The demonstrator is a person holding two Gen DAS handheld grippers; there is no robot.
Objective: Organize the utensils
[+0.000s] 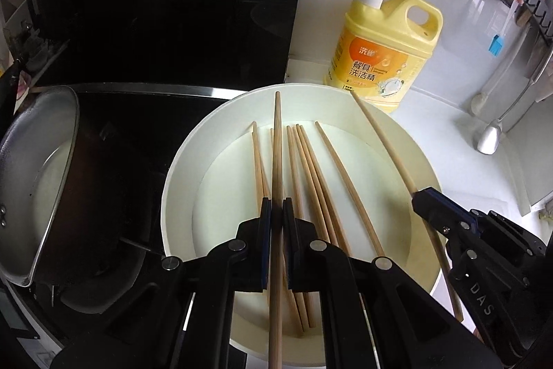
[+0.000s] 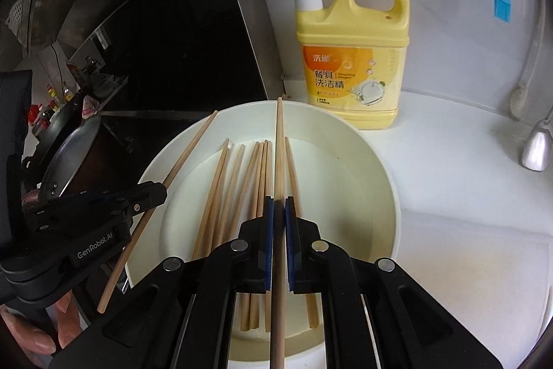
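Over the white bowl (image 1: 179,161) at the edge of the white counter (image 2: 449,196), both grippers hang side by side, each with its jaws clamped on a single wooden chopstick. The left gripper (image 1: 277,208) holds its chopstick (image 1: 276,144) between the blue pads (image 1: 265,217), the stick running straight ahead so that its tip reaches the bowl's far rim; the right gripper (image 2: 279,208) grips its own chopstick (image 2: 279,144) the same way. In the left wrist view the right gripper (image 1: 420,196) shows at the bowl's right side, its stick slanting up toward the far rim — in the right wrist view the left gripper (image 2: 162,191) appears at the bowl's left side, with a person's fingers (image 2: 31,331) below it. Inside the bowl lie the loose chopsticks (image 1: 311,178), a handful resting roughly parallel on the bottom, their tips toward the far wall. Just behind the bowl, toward the counter's back edge, stands a yellow dish soap bottle (image 2: 352,57) with a white pump. To the bowl's left a metal pan (image 1: 34,182) sits tilted on the dark stove (image 1: 138,134). A blue brush (image 2: 502,6) hangs on the white wall at the right.
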